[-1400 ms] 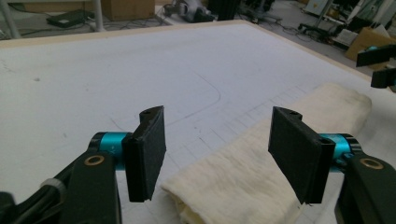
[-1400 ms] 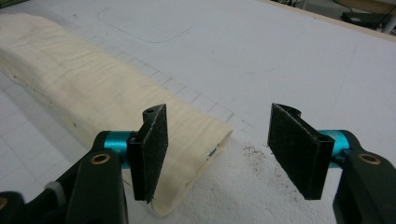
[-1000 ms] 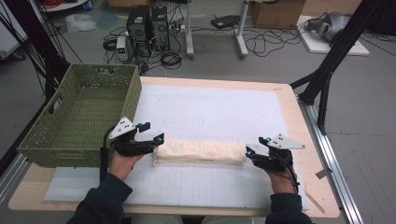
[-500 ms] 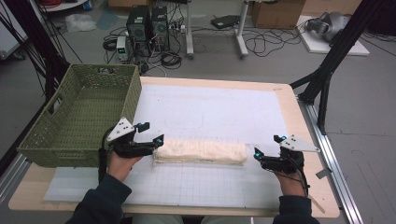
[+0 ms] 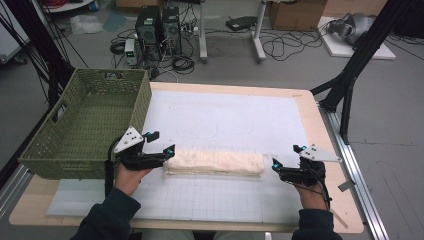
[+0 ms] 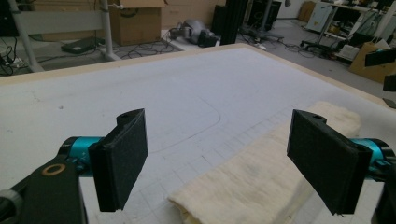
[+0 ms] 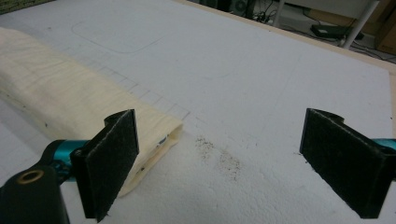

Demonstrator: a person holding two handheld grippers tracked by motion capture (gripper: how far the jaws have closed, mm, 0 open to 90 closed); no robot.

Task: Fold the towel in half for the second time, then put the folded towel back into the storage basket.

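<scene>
Folded towel (image 5: pixel 214 163) lies on white mat (image 5: pixel 225 120), near front edge, long axis left-to-right across table. Left gripper (image 5: pixel 167 152) at towel's left end, jaws wide apart, empty, end sitting between them. Right gripper (image 5: pixel 276 167) just beside right end, apart from it, jaws also spread, empty. Left nearer for grab. Basket (image 5: pixel 80 130) stands left of towel.

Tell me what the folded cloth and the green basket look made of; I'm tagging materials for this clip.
The folded cloth looks like cream terry or cotton towelling: matte, nubbly, with soft rounded folds in both gripper views. The green basket looks like woven plastic or dyed wicker: an even olive lattice with open gaps and a cut-out handle; which one, the high view leaves open.
</scene>
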